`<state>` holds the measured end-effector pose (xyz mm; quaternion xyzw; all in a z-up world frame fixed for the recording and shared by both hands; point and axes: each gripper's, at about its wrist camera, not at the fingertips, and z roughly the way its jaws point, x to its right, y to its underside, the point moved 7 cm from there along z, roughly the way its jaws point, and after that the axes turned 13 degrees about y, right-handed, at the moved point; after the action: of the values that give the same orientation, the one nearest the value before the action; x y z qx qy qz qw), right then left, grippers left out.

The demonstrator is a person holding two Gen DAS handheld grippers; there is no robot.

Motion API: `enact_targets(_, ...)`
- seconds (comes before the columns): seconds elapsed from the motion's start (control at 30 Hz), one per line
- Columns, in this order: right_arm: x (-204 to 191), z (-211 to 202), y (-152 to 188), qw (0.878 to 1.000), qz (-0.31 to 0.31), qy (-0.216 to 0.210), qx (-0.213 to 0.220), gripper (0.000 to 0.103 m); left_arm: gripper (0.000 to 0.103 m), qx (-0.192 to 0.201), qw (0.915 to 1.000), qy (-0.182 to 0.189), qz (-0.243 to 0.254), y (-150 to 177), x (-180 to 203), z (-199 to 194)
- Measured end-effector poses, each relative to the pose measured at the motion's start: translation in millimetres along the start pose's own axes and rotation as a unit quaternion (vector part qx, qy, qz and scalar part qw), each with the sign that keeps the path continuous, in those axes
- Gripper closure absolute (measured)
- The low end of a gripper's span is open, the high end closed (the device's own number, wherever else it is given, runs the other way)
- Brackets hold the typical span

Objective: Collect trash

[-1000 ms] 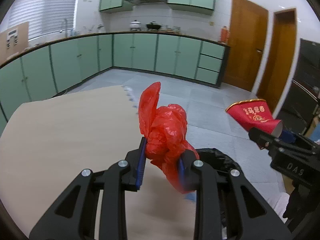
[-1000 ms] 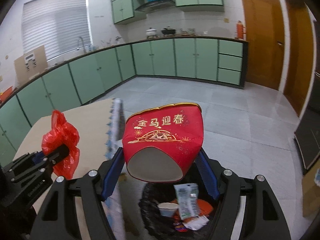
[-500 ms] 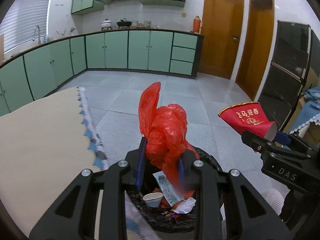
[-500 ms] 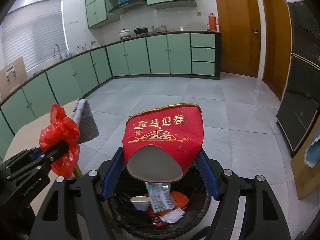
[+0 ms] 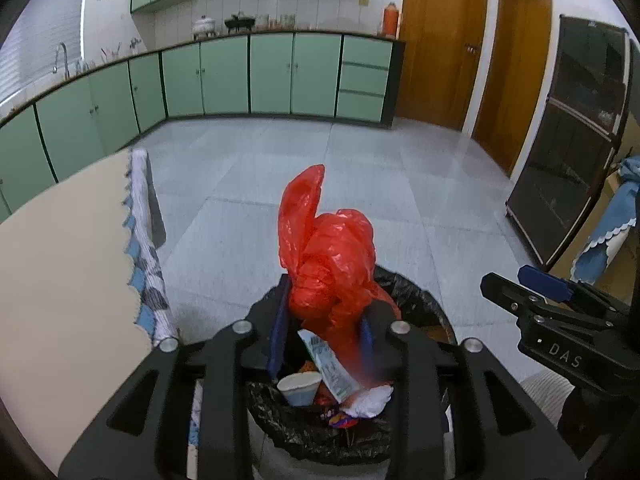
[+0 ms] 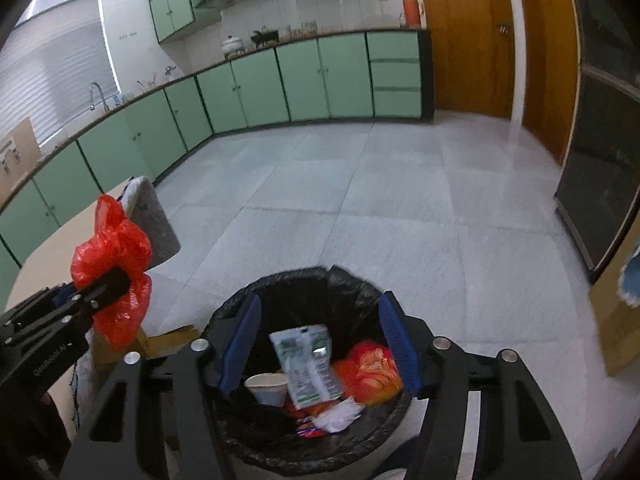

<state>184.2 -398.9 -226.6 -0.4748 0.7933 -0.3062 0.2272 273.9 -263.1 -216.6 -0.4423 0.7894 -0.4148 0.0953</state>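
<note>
Hovering at lower centre, the left gripper (image 5: 320,334), jaws opening, touches a crumpled red plastic bag (image 5: 332,256); the empty right gripper (image 6: 320,340), closing, frames a black-lined bin (image 6: 352,280).

Red bag (image 5: 332,264) between left jaws: thin crinkled glossy plastic. Bin liner (image 6: 352,284) below right jaws: black wrinkled shiny film. Cup (image 6: 267,388) inside: matt white paper. Floor (image 6: 360,200) beyond: smooth glossy tile.

Pale green cabinets (image 6: 256,88) run along the far wall under a dark counter bearing a white pot (image 6: 233,44) and an orange flask (image 6: 411,10). Wooden doors (image 5: 442,40) stand to the right, above a grey tiled floor (image 6: 380,208).
</note>
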Motion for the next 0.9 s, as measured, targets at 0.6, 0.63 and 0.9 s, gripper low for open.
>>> enact_targets(0.6, 17, -28, -24, 0.999, 0.006, 0.030, 0.033, 0.023, 0.029, 0.014, 0.9999, 0.007, -0.002, -5, -6, -25)
enact_targets(0.63, 15, -31, -24, 0.999, 0.005, 0.029, 0.034, 0.022, 0.028, 0.017, 0.9998, 0.006, -0.002, -5, -7, -29)
enact_targets(0.9, 1, -61, -26, 0.999, -0.015, 0.015, 0.041, 0.009, 0.021, 0.055, 0.9983, -0.015, -0.008, -17, -16, -79)
